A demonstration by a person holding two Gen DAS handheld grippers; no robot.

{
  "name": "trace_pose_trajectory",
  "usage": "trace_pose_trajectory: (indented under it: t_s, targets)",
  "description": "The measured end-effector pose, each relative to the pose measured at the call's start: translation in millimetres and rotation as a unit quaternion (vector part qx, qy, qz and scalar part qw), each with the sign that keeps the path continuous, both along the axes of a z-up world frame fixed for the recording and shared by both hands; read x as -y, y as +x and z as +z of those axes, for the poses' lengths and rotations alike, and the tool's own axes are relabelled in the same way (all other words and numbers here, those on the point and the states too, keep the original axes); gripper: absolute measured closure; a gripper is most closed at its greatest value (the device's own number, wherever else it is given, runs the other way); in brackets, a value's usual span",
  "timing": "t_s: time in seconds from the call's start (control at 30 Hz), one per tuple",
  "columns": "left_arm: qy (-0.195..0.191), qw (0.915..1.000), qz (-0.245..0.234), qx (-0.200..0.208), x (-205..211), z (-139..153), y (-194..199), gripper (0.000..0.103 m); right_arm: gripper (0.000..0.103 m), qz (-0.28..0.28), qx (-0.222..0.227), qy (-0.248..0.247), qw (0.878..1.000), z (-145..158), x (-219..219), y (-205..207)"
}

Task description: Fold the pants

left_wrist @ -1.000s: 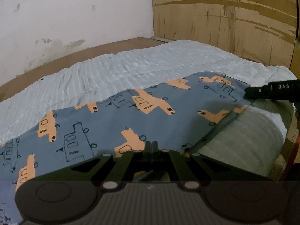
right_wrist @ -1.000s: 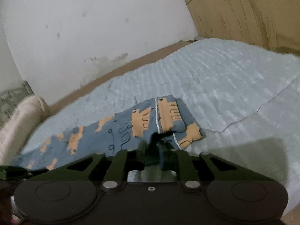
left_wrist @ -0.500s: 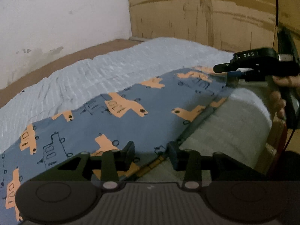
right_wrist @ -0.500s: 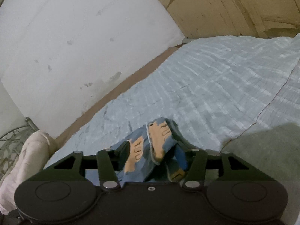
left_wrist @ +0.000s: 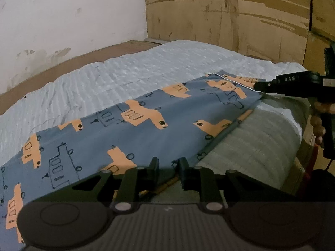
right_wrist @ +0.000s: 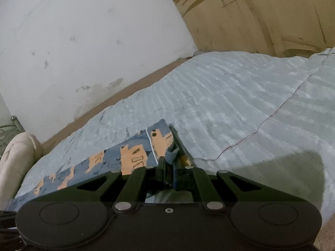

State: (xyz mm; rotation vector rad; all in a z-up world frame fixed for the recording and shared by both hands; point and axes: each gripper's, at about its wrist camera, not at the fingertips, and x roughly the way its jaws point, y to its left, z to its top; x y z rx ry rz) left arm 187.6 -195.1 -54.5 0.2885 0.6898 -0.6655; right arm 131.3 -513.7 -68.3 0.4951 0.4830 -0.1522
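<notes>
1. The pants (left_wrist: 134,133) lie flat along the near edge of the bed. In my left wrist view their long axis runs from lower left up to upper right. They are blue with orange vehicle prints and dark outlined ones.
2. The far end has a thin white seam line and points toward the brown board wall (left_wrist: 230,14). That end sits at the tip of my right gripper (left_wrist: 261,86).
3. My right gripper (right_wrist: 168,174) is clenched on that end. In its own view the fingers are pressed together with a fold of blue cloth pinched between them.
4. My left gripper (left_wrist: 167,172) sits low over the near edge of the pants, jaws closing. Cloth lies between the fingers (left_wrist: 153,171), but a gap shows and I cannot see the pads pressing on it.
5. The surface is a pale blue ribbed quilt (left_wrist: 129,77) that covers the bed. It drops off in a rounded edge just beside the pants on the near side.
6. Past the quilt I see a brown strip of bed frame (left_wrist: 69,67), then a scuffed white wall (left_wrist: 62,16). The brown board wall meets it at the corner.
7. In the right wrist view a cream pillow (right_wrist: 14,163) rests at the left end of the bed.
8. A hand (left_wrist: 320,117) holds the right gripper's handle at the right edge of my left view.
</notes>
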Motion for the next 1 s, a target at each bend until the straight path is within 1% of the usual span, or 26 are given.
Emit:
trace_pose_trajectory:
  t_s: [0.03, 0.07, 0.17, 0.2, 0.23, 0.27, 0.3, 0.33, 0.37, 0.4, 0.43, 0.47, 0.5, 0.53, 0.57, 0.63, 0.7, 0.77, 0.83, 0.87, 0.9, 0.93, 1.0]
  targets:
    - [-0.002, 1.0000, 0.001, -0.002, -2, 0, 0, 0.074, 0.098, -0.005, 0.003, -0.010, 1.000, 2, -2, -1]
    - [-0.006, 1.0000, 0.004, -0.005, -4, 1, 1, 0.072, 0.098, -0.006, 0.004, -0.023, 1.000, 3, -4, -1]
    - [-0.020, 0.9995, 0.021, -0.007, -12, 6, 3, 0.059, 0.097, 0.000, -0.013, -0.048, 0.999, 0, -9, 3]
    - [-0.027, 0.9992, 0.029, -0.006, -16, 8, 3, 0.050, 0.096, 0.002, -0.020, -0.056, 0.998, -2, -10, 4]
    - [-0.035, 0.9986, 0.040, -0.005, -21, 13, 4, 0.042, 0.092, 0.003, -0.023, -0.066, 0.998, -2, -12, 4]
    - [-0.043, 0.9976, 0.054, -0.002, -26, 18, 4, 0.039, 0.081, 0.000, -0.023, -0.081, 0.996, -1, -14, 4]
    - [-0.049, 0.9963, 0.070, 0.003, -32, 25, 4, 0.033, 0.071, -0.004, -0.025, -0.103, 0.994, 2, -19, 4]
    - [-0.056, 0.9945, 0.088, 0.009, -40, 32, 4, 0.027, 0.053, -0.011, -0.030, -0.132, 0.991, 5, -25, 5]
    - [-0.061, 0.9924, 0.106, 0.016, -47, 40, 4, 0.024, 0.043, -0.010, -0.029, -0.159, 0.987, 8, -30, 4]
    - [-0.065, 0.9896, 0.126, 0.025, -56, 48, 3, 0.016, 0.040, -0.004, -0.025, -0.178, 0.984, 11, -35, 4]
    - [-0.068, 0.9862, 0.146, 0.037, -67, 55, 1, 0.009, 0.030, 0.001, -0.024, -0.195, 0.980, 15, -42, 4]
    - [-0.071, 0.9822, 0.166, 0.052, -80, 63, -2, 0.006, 0.018, 0.006, -0.023, -0.207, 0.978, 17, -47, 4]
    - [-0.071, 0.9782, 0.184, 0.066, -94, 69, -5, 0.001, 0.013, 0.013, -0.019, -0.219, 0.975, 19, -55, 5]
    - [-0.068, 0.9744, 0.200, 0.077, -109, 74, -8, 0.001, 0.005, 0.025, -0.014, -0.229, 0.973, 20, -66, 6]
    - [-0.059, 0.9714, 0.214, 0.084, -125, 78, -11, 0.001, 0.001, 0.038, -0.010, -0.234, 0.971, 22, -75, 6]
    - [-0.037, 0.9654, 0.242, 0.088, -155, 82, -15, 0.001, 0.001, 0.077, -0.001, -0.236, 0.969, 23, -98, 10]
    - [-0.015, 0.9563, 0.278, 0.088, -194, 81, -21, 0.001, 0.001, 0.117, -0.001, -0.225, 0.967, 22, -120, 15]
    - [0.000, 0.9460, 0.313, 0.083, -231, 74, -26, 0.001, 0.001, 0.154, -0.002, -0.211, 0.965, 20, -144, 21]
    - [0.005, 0.9373, 0.341, 0.072, -263, 63, -28, 0.001, 0.001, 0.189, 0.002, -0.199, 0.962, 19, -167, 26]
    - [0.003, 0.9328, 0.354, 0.065, -280, 56, -29, 0.001, 0.001, 0.205, 0.002, -0.194, 0.959, 19, -181, 31]
    - [-0.004, 0.9305, 0.361, 0.062, -292, 49, -28, 0.001, 0.001, 0.219, 0.004, -0.190, 0.957, 18, -193, 34]
    - [-0.019, 0.9291, 0.365, 0.059, -304, 42, -27, 0.001, 0.001, 0.231, 0.007, -0.186, 0.955, 17, -203, 36]
    - [-0.068, 0.9274, 0.365, 0.046, -327, 29, -20, 0.001, 0.001, 0.254, 0.007, -0.180, 0.950, 15, -225, 44]
